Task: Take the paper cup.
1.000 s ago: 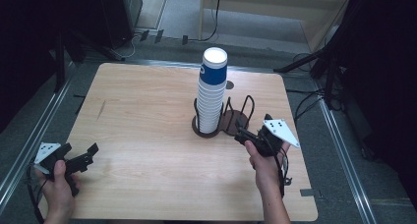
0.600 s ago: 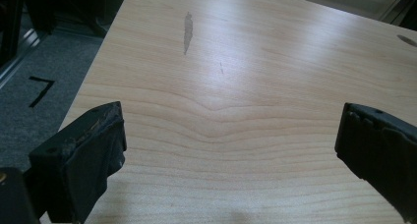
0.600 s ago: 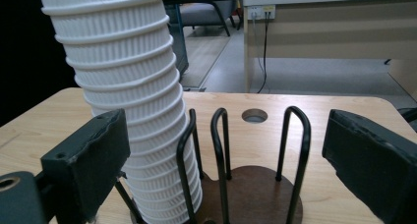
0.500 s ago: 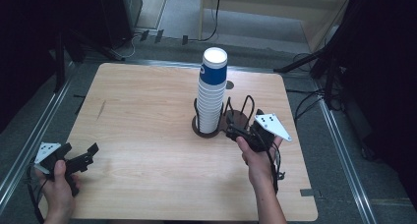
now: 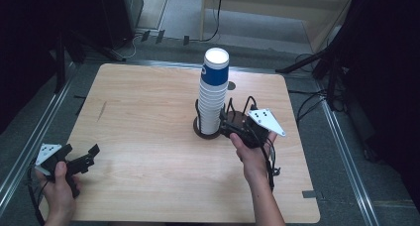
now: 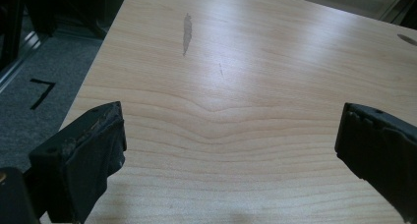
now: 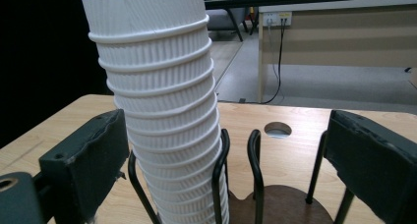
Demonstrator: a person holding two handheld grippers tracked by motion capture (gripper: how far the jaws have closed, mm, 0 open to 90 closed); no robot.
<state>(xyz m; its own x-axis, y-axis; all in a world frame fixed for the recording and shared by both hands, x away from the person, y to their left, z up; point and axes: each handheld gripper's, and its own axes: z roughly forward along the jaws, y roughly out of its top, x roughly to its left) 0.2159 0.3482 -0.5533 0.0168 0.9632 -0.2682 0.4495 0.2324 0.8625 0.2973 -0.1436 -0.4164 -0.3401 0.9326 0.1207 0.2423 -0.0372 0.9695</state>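
White cup stack point(image 5: 213, 94) fills wire holder point(image 5: 236, 118).

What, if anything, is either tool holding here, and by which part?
Nothing is held. The right tool is open near the stack of paper cups in its wire holder; the left tool is open over bare table.
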